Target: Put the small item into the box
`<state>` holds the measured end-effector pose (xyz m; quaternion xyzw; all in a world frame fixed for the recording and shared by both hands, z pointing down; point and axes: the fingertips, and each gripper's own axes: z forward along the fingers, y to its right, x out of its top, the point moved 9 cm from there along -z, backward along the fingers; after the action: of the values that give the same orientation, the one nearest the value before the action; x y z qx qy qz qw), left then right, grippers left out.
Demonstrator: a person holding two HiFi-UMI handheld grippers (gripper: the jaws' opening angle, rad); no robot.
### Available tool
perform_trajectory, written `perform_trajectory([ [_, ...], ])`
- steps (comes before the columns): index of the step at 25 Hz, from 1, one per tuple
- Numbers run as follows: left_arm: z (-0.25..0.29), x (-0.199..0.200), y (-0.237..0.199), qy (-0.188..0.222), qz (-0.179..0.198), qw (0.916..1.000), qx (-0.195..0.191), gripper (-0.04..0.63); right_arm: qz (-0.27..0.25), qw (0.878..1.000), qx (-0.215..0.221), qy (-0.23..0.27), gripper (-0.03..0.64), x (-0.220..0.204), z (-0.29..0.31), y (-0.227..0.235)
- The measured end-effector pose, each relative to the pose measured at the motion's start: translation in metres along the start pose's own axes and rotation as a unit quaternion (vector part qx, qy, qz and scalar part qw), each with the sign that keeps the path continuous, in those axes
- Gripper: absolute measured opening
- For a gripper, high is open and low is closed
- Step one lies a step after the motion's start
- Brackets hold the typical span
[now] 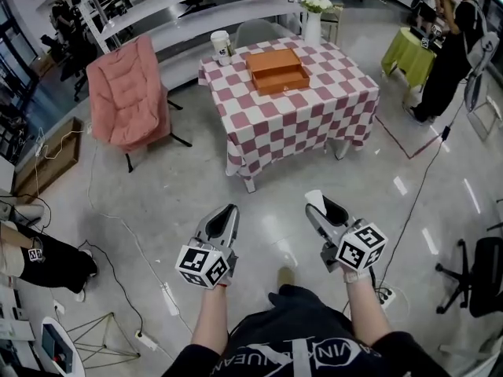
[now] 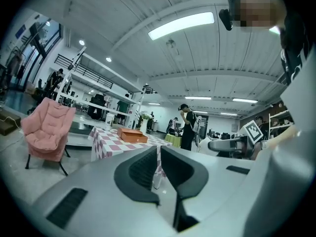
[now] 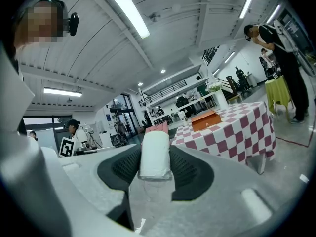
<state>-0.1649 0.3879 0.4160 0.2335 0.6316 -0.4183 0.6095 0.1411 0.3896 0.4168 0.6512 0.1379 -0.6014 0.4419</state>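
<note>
An orange box [image 1: 277,71] lies on a table under a red-and-white checked cloth [image 1: 314,108], well ahead of me; it also shows far off as the box [image 2: 132,136] and the box [image 3: 206,120]. My right gripper [image 1: 318,204] is held over the floor, short of the table, shut on a small white item [image 3: 155,154] that stands up between its pads. My left gripper [image 1: 229,215] hangs level with it to the left. Its jaws [image 2: 159,152] are shut with nothing between them.
On the table's far edge stand a paper cup [image 1: 221,44] and a white vase of flowers [image 1: 313,18]. A pink chair [image 1: 126,93] sits left of the table. A person stands by a green-covered table [image 1: 409,53] at the far right. Cables and a power strip [image 1: 167,297] cross the floor.
</note>
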Motion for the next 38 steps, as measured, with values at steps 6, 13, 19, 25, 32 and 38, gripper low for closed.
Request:
perform_trajectory([
  [6, 0.031, 0.008, -0.012, -0.003, 0.002, 0.9999, 0.013, 0.028, 0.007, 1.0, 0.013, -0.008, 0.184, 0.015, 0.026, 0.031],
  [13, 0.068, 0.013, -0.023, 0.008, -0.006, 0.9995, 0.029, 0.028, 0.004, 1.0, 0.024, -0.015, 0.184, 0.032, 0.047, 0.064],
  [19, 0.09, 0.016, -0.018, 0.011, -0.002, 0.9997, 0.023, 0.028, 0.01, 1.0, 0.021, -0.012, 0.184, 0.041, 0.048, 0.086],
  [25, 0.087, 0.012, -0.017, 0.001, -0.005, 0.9994, 0.035, 0.028, 0.02, 0.999, 0.024, -0.018, 0.184, 0.036, 0.049, 0.092],
  [32, 0.085, 0.004, -0.017, -0.009, -0.008, 0.999, 0.043, 0.028, 0.031, 0.999, 0.024, -0.025, 0.184, 0.028, 0.051, 0.099],
  [38, 0.101, 0.002, -0.026, -0.016, -0.015, 0.999, 0.038, 0.028, 0.034, 0.999, 0.022, -0.023, 0.184, 0.03, 0.06, 0.107],
])
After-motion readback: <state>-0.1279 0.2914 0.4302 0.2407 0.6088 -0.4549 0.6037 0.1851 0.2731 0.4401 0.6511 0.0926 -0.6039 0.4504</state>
